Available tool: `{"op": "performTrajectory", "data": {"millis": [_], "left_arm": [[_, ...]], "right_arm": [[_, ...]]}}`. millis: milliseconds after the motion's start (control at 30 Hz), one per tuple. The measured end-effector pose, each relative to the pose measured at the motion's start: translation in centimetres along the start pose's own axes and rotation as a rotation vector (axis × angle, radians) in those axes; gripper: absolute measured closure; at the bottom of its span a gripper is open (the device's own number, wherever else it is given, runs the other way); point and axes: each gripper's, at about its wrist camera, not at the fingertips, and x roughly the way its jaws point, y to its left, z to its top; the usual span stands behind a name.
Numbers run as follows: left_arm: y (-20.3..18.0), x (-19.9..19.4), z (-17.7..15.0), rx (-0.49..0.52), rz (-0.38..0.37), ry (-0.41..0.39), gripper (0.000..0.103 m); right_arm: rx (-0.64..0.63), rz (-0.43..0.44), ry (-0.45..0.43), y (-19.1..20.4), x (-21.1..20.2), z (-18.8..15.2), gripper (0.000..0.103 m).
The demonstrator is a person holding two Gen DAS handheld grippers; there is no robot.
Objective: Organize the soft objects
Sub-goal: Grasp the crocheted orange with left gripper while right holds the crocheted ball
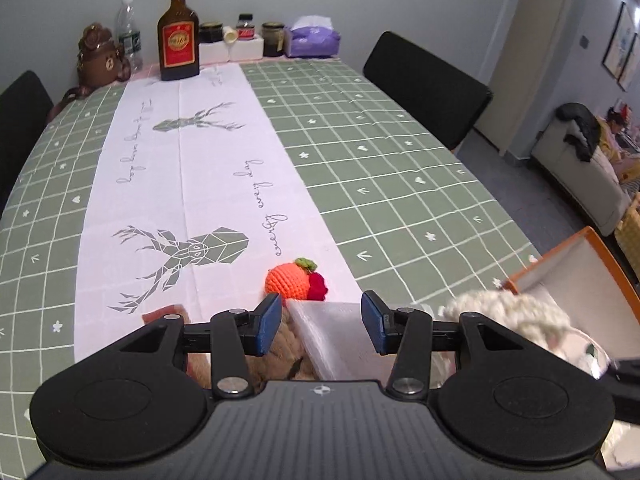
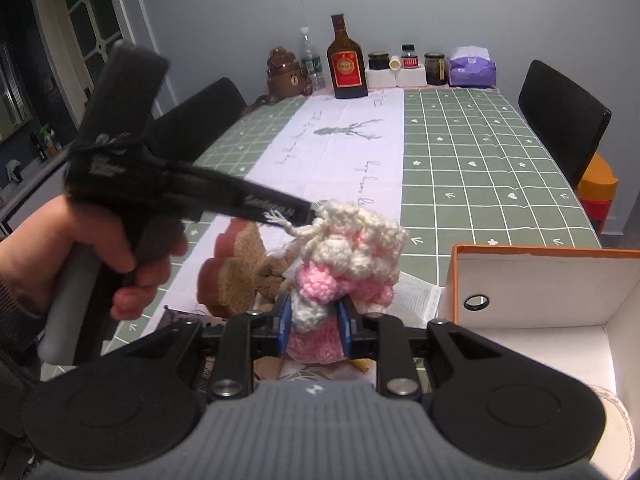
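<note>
On the left of the right wrist view, a person's hand [image 2: 80,256] grips the handle of the left gripper [image 1: 320,326], whose body shows there as a dark blur pointing toward the middle of the table [image 2: 480,152]. Its blue pads stand apart with nothing pressed between them; in its own view a pale grey flat surface and some brown knitted fabric lie below the gap, and I cannot tell what the grey surface is. Just ahead of the left pad, an orange crochet fruit [image 1: 287,280] with a green leaf and a dark red bit beside it rests on the white deer-print runner [image 1: 180,184].

Nearer the middle, a brown crochet toy [image 2: 236,276] lies on the runner, just left of the right gripper [image 2: 314,326]. That gripper's jaws are closed on a pink and cream crochet doll [image 2: 348,264], pinching its lower part while the cream curls rise above the pads.

To the right, an orange-edged white box [image 2: 540,280] sits near the table's edge, close beside the doll but apart from it. At the far end stand a brown bottle with a red label [image 2: 346,64], a bear figure [image 2: 285,74], jars and a purple tissue pack [image 2: 472,66]. Black chairs flank the table.
</note>
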Motion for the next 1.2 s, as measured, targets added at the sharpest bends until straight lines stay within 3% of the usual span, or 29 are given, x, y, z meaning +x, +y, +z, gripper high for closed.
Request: {"op": "performTrajectory", "data": {"millis": [133, 433, 633, 1033, 1133, 1167, 1200], "left_arm": [[-0.1, 2.1, 0.8, 0.001, 0.024, 0.028, 0.049], [-0.8, 6.2, 1.7, 0.105, 0.085, 0.098, 0.049], [0.1, 8.5, 2.0, 0.094, 0.097, 0.148, 0.049], [-0.2, 9.2, 1.8, 0.102, 0.095, 0.140, 0.049], [-0.5, 8.8, 1.7, 0.113, 0.113, 0.125, 0.055], [-0.8, 8.4, 1.7, 0.121, 0.123, 0.101, 0.067], [-0.9, 8.0, 1.8, 0.126, 0.132, 0.078, 0.066]], "right_arm": [[0.021, -0.021, 0.027, -0.8, 0.9, 0.3, 0.080], [0.059, -0.040, 0.092, -2.8, 3.8, 1.3, 0.079], [0.047, -0.041, 0.110, -3.2, 4.8, 1.9, 0.079], [0.027, -0.064, 0.097, -3.2, 5.2, 2.0, 0.078], [0.029, -0.061, 0.091, -3.2, 5.1, 2.0, 0.079], [0.029, -0.059, 0.090, -3.2, 5.0, 1.9, 0.079], [0.030, -0.058, 0.089, -3.2, 4.8, 1.9, 0.079]]}}
